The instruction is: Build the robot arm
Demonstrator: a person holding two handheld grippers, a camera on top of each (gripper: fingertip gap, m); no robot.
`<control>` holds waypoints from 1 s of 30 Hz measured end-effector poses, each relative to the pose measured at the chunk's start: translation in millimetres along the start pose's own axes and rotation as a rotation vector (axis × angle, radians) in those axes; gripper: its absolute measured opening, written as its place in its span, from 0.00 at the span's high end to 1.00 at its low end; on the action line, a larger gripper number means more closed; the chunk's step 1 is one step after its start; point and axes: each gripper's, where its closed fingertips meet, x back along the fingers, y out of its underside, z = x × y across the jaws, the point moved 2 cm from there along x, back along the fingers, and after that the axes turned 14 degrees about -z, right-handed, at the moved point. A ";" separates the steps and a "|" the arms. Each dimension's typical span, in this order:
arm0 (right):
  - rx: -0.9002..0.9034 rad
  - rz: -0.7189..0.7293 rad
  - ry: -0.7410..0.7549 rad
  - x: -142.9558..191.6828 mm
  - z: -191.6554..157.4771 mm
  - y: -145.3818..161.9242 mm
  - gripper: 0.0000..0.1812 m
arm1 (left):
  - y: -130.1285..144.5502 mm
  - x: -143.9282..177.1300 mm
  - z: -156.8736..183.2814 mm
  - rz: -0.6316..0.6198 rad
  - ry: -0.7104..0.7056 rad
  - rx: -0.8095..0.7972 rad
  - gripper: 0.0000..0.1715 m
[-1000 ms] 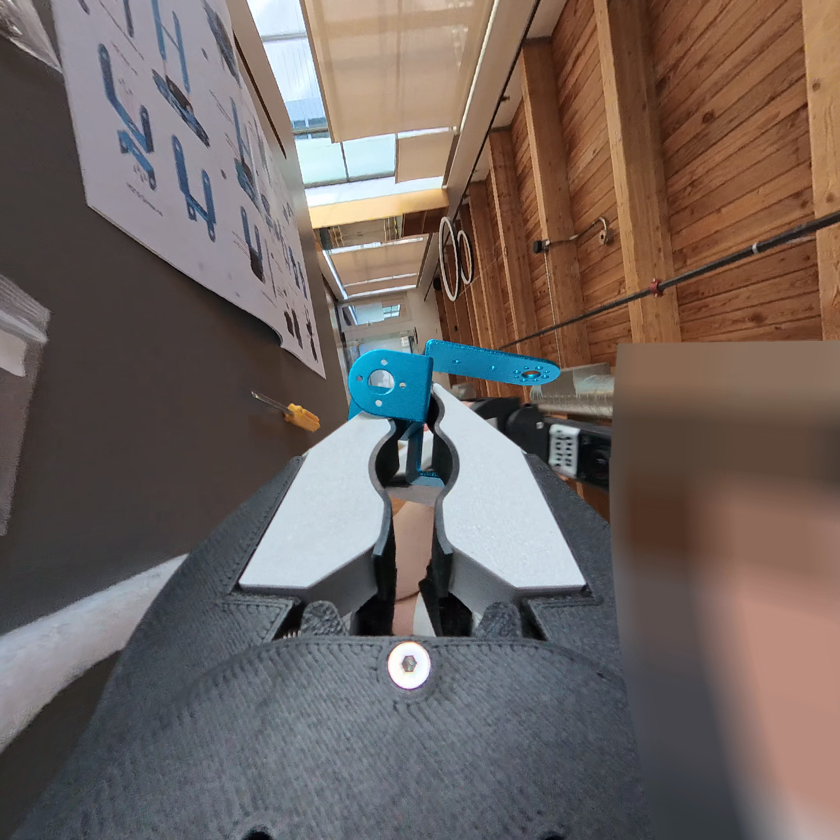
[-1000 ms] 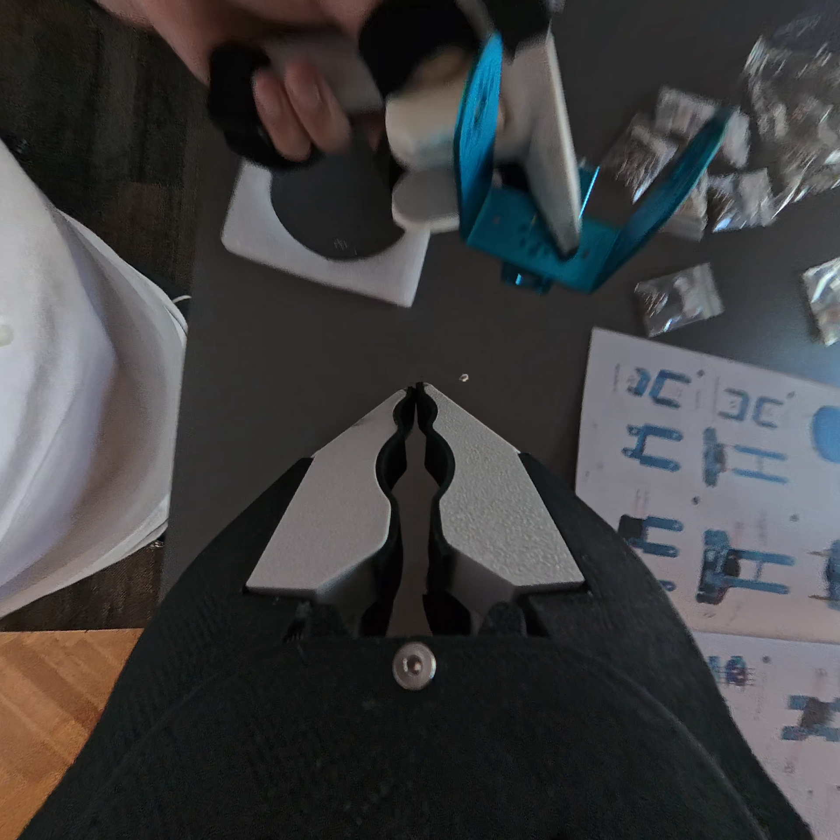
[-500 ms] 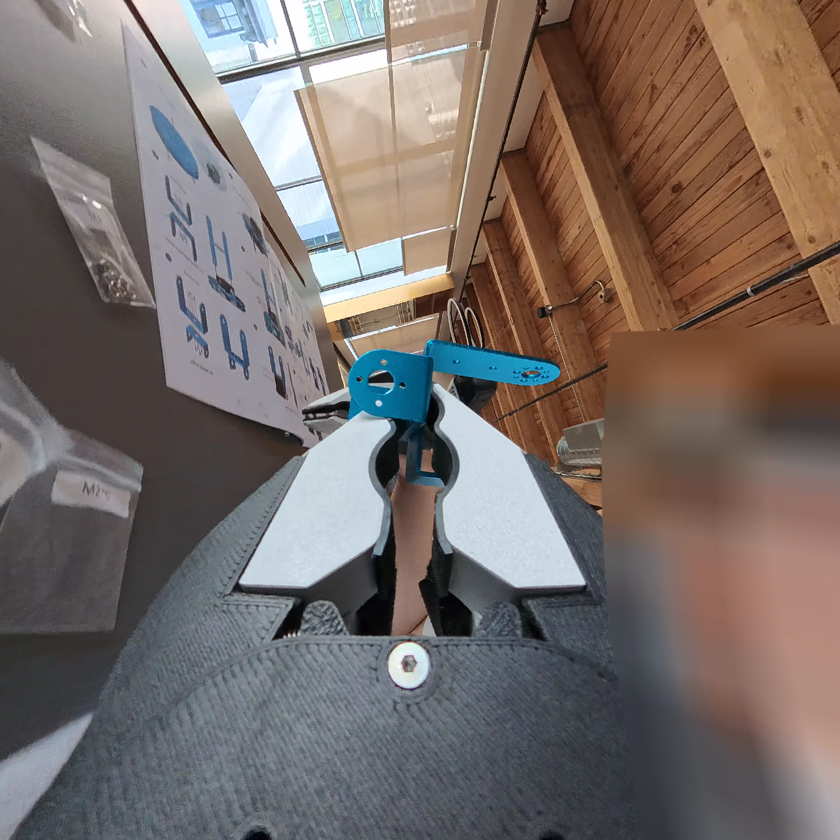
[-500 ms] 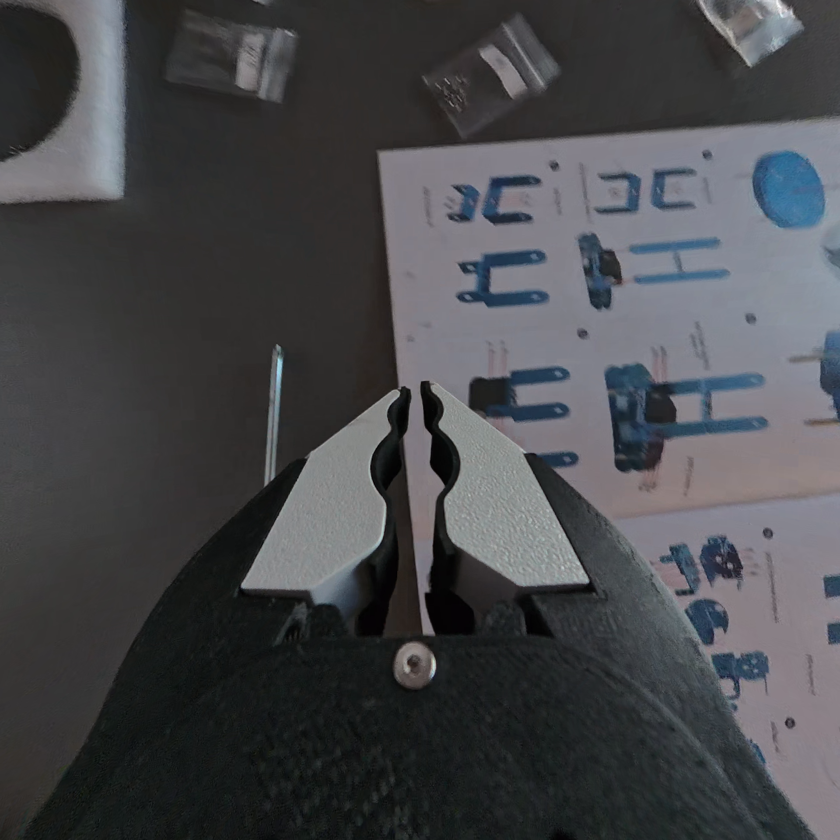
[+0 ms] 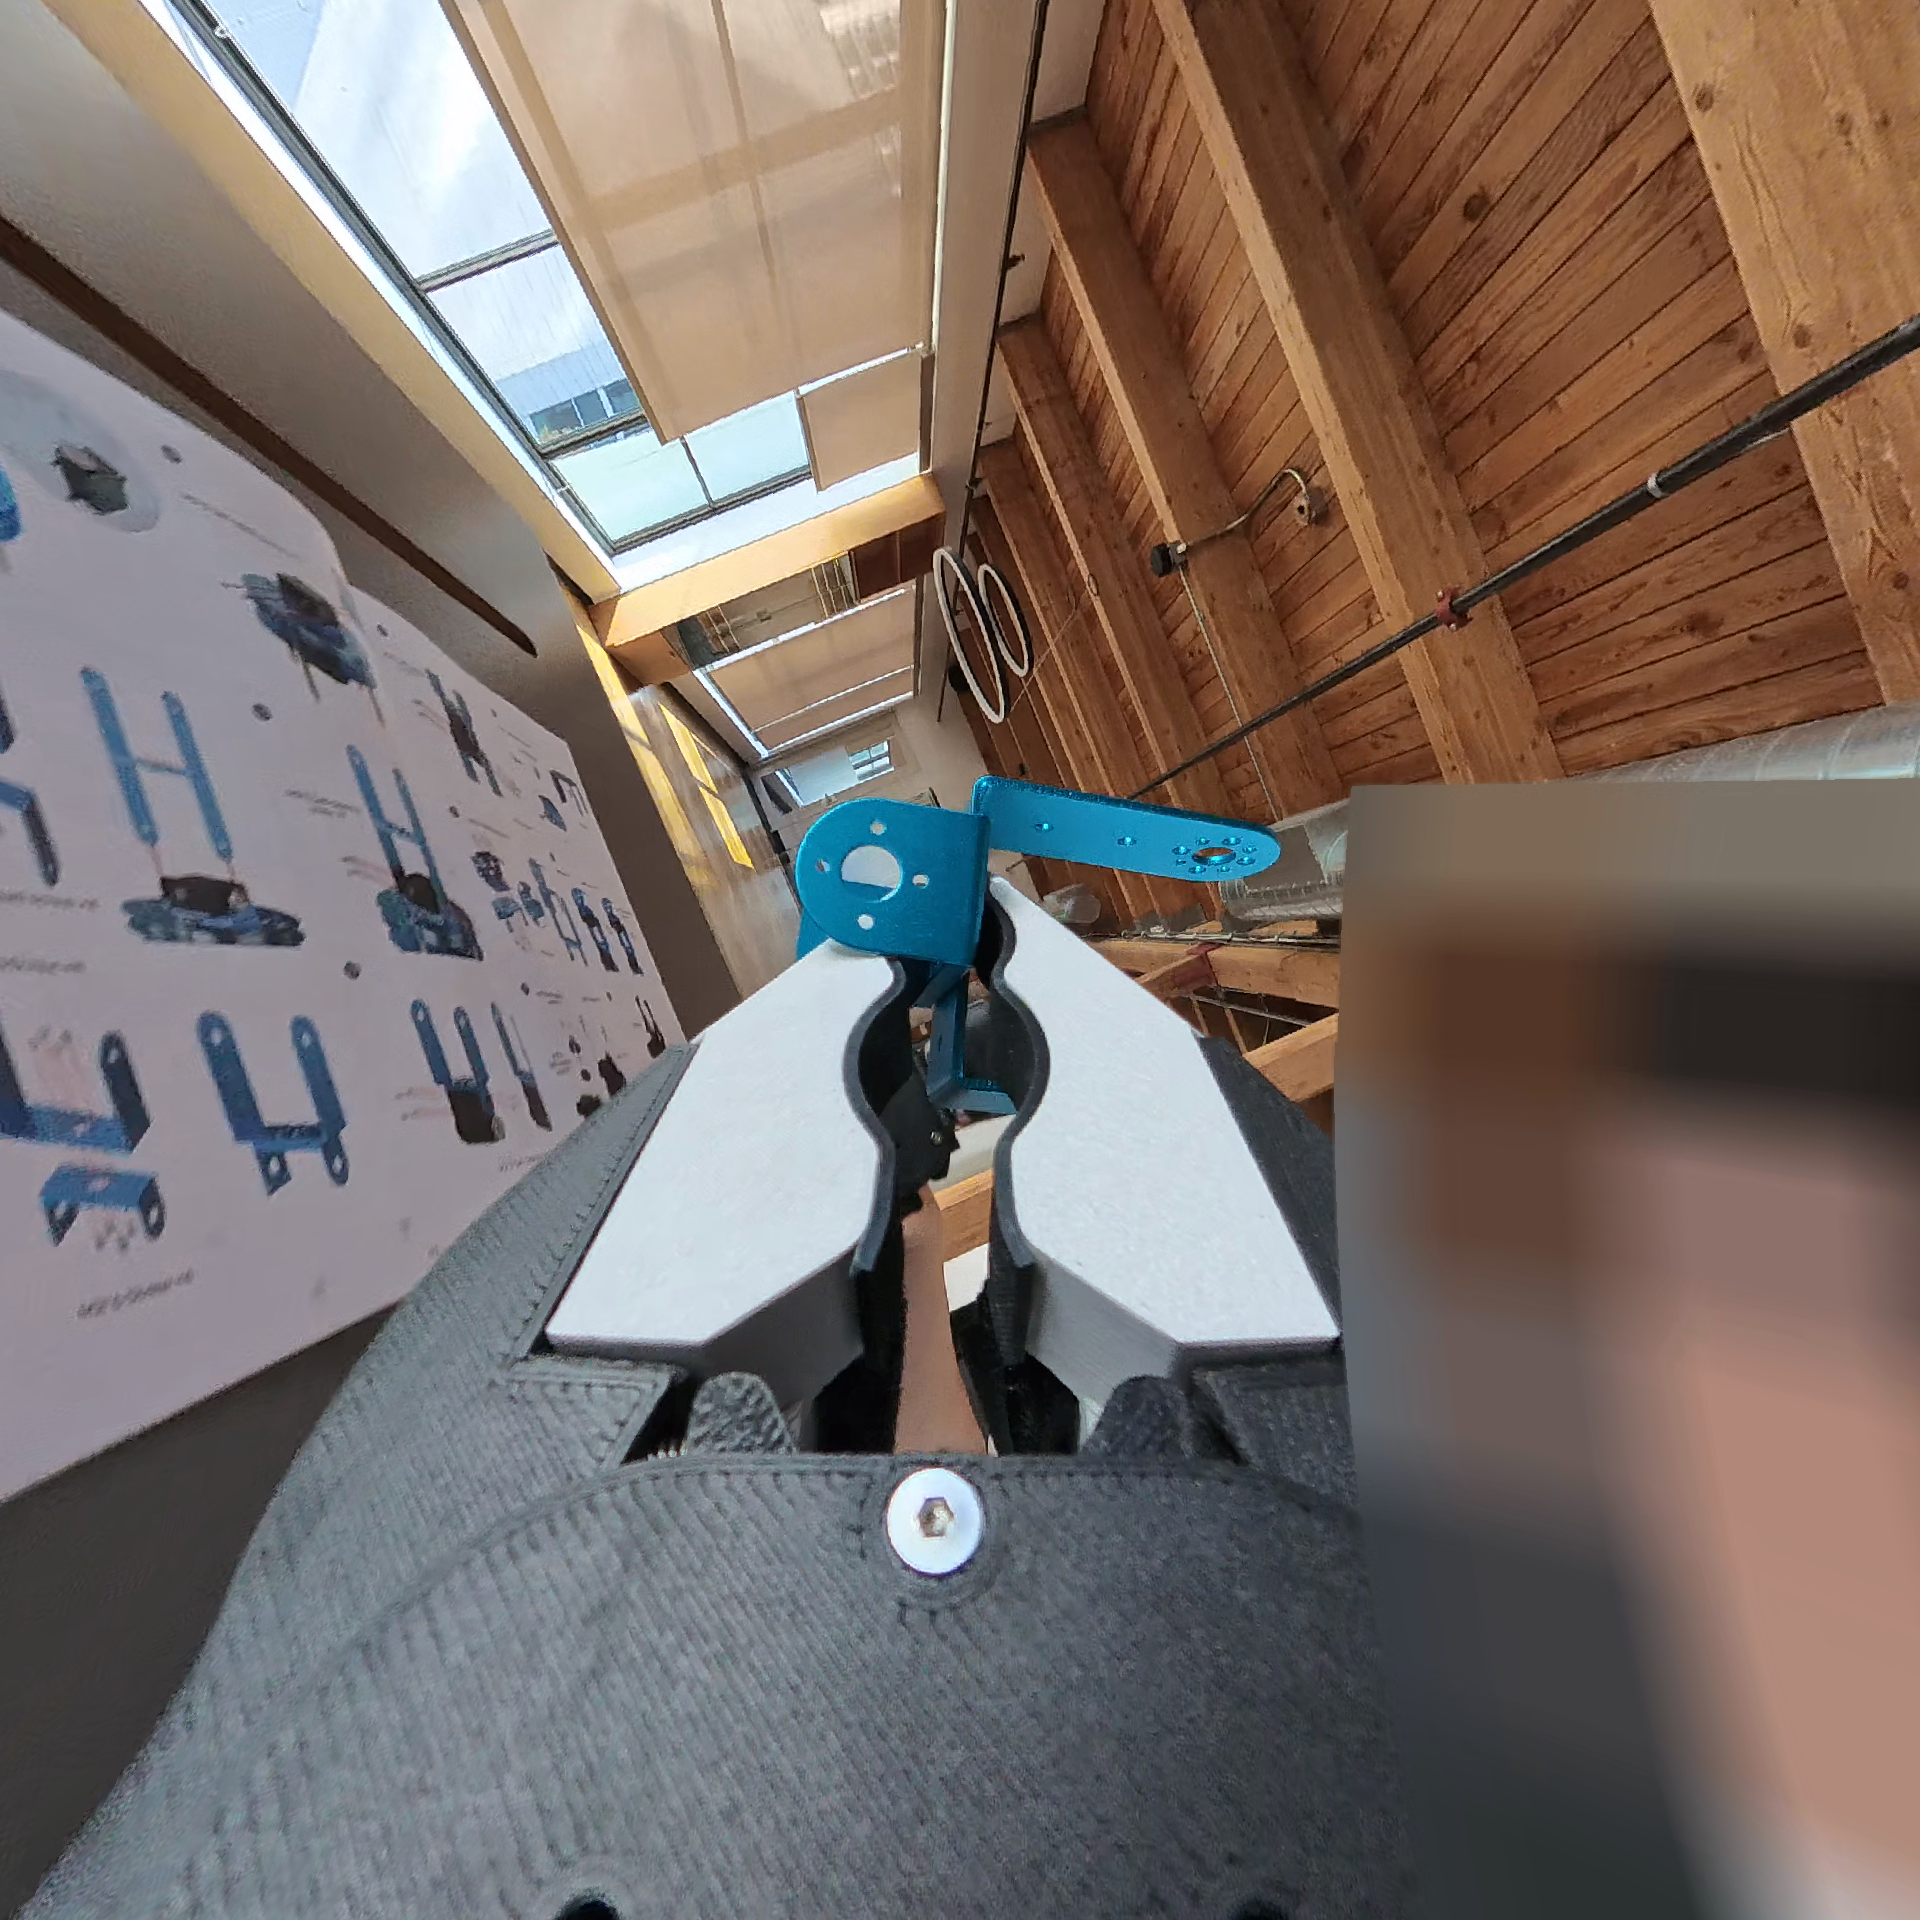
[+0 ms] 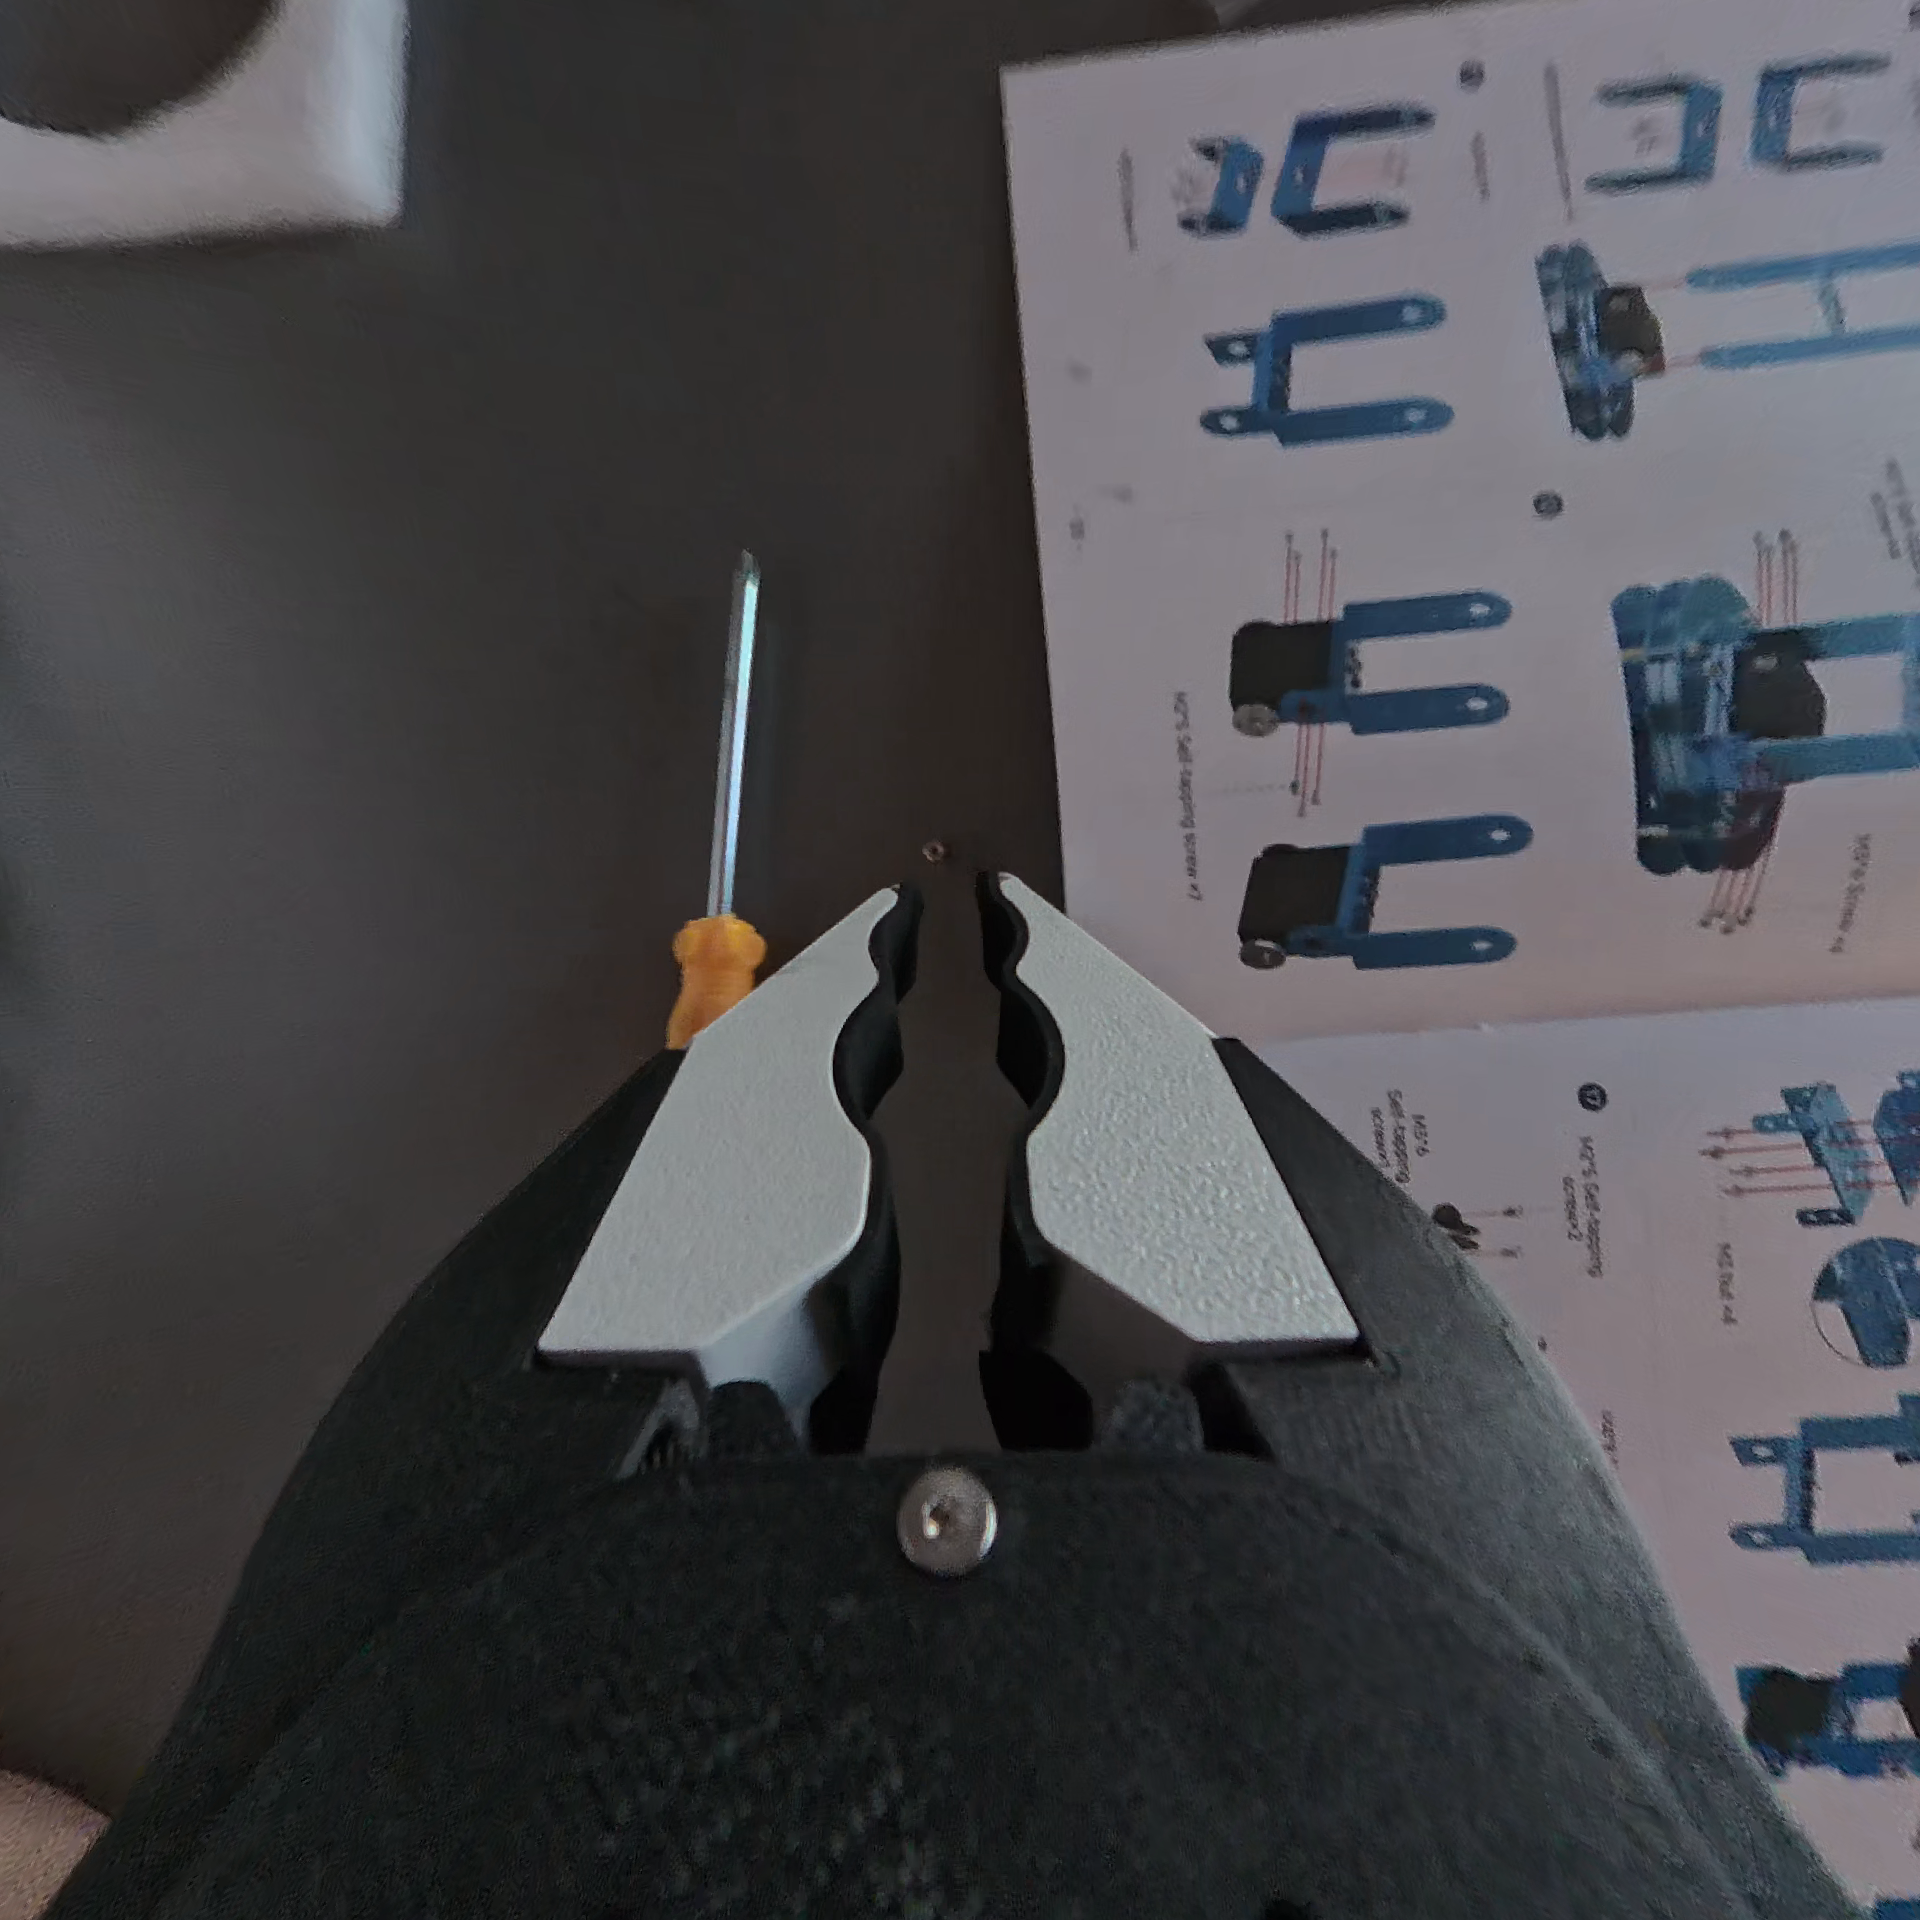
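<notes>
Your left tool (image 5: 961,940) grips the blue bracket (image 5: 894,883) firmly. Your right tool (image 6: 948,883), slightly parted and empty, hovers over the dark surface (image 6: 416,623): what seems a tiny screw (image 6: 934,851) at 12 o'clock, the screwdriver (image 6: 727,790) at 11. Descend squarely.

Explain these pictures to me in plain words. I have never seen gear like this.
These are two handheld grippers, each with a camera looking along its two fingers; a person holds one in each hand.

The left wrist view tilts up toward a wooden ceiling. The left gripper is clamped on a blue metal bracket.

The right wrist view looks down on a dark table. The right gripper is slightly open and holds nothing. Just past its tips lies a tiny screw. To the left lies a screwdriver with an orange handle; to the right, a printed instruction sheet. A white foam block sits in the far left corner.
</notes>
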 end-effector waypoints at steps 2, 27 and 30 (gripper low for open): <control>-0.026 -0.040 -0.006 -1.9 -0.1 0.2 0.93 | -8.0 -9.0 3.8 -0.007 0.000 -0.014 0.97; 0.423 -0.235 0.052 9.3 4.9 -19.2 0.91 | -46.3 -20.0 -22.2 -0.005 0.118 0.157 0.97; 0.474 -0.178 0.062 13.4 3.6 -23.6 0.91 | -42.4 -23.3 -19.1 -0.026 0.131 0.158 0.97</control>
